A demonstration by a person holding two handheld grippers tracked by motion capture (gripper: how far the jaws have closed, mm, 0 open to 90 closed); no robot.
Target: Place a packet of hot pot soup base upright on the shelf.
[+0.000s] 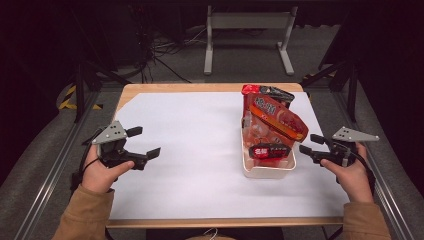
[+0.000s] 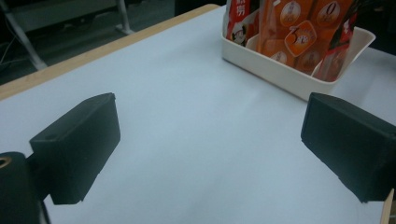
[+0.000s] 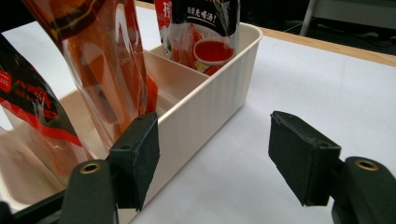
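Right gripper view shows bin (image 3: pixel 219 100) dividers, apparently.

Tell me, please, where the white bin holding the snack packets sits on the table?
In the high view the white bin sits right of centre on the white sheet, beside the open right claw and well apart from the open left claw.

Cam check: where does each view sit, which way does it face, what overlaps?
High view: above the person's side, looking forward and down on the table; both hands, left gripper, right gripper.
Left gripper view: on that gripper, facing the bin across the sheet; open jaws.
Right gripper view: beside the bin; open jaws.
Shared: bin with packets.
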